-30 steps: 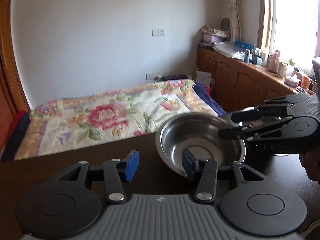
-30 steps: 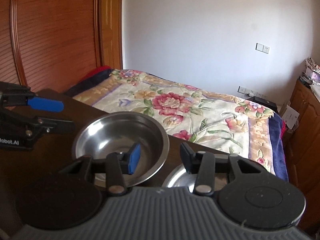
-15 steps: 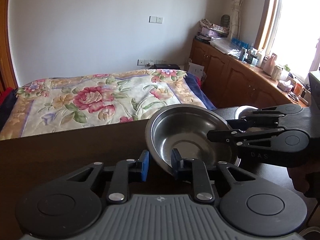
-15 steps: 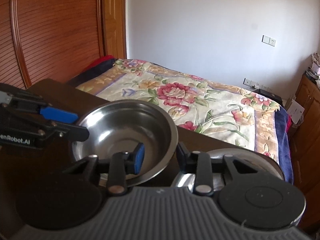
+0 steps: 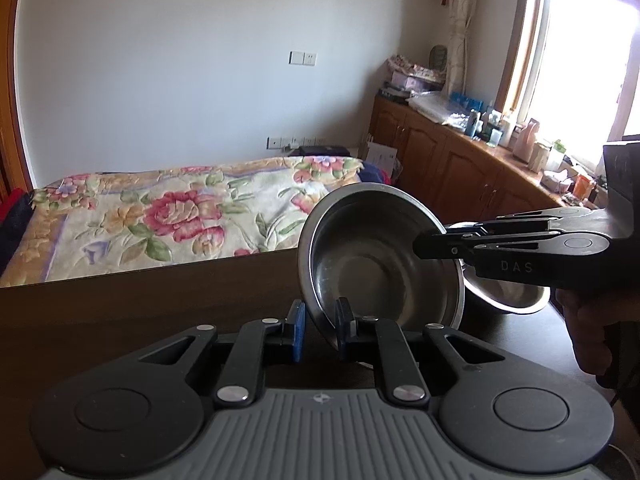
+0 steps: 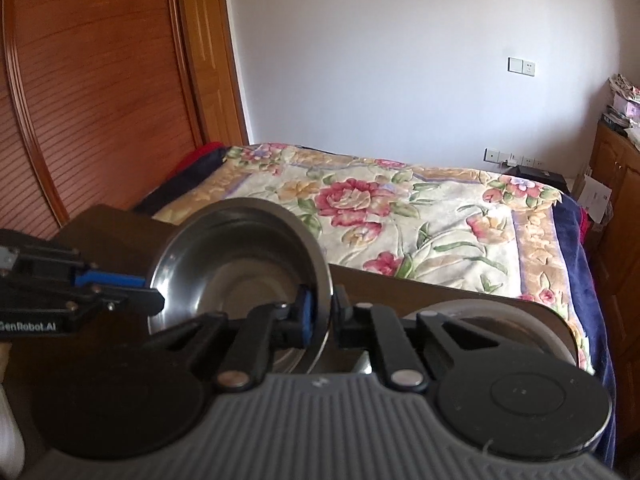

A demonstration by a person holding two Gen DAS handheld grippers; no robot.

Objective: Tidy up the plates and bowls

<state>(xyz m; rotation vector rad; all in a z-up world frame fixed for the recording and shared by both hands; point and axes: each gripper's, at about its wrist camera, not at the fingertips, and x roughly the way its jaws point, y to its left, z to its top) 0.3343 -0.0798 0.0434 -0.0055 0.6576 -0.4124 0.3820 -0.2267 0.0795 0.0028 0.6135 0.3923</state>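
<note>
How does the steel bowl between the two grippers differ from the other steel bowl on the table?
The gripped bowl is tilted; the other bowl rests on the table. The left gripper and right gripper, whose jaws have just been closing, pinch the gripped bowl's rim; nothing holds the other bowl. The gripped bowl is largely in view; the other bowl is mostly hidden. Both are shiny steel.

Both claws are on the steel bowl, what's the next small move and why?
Probably lift the steel bowl and swing it over the second bowl: left claw and right claw have just closed on opposite rims, it's tilted, and that bowl sits beside it.
</note>
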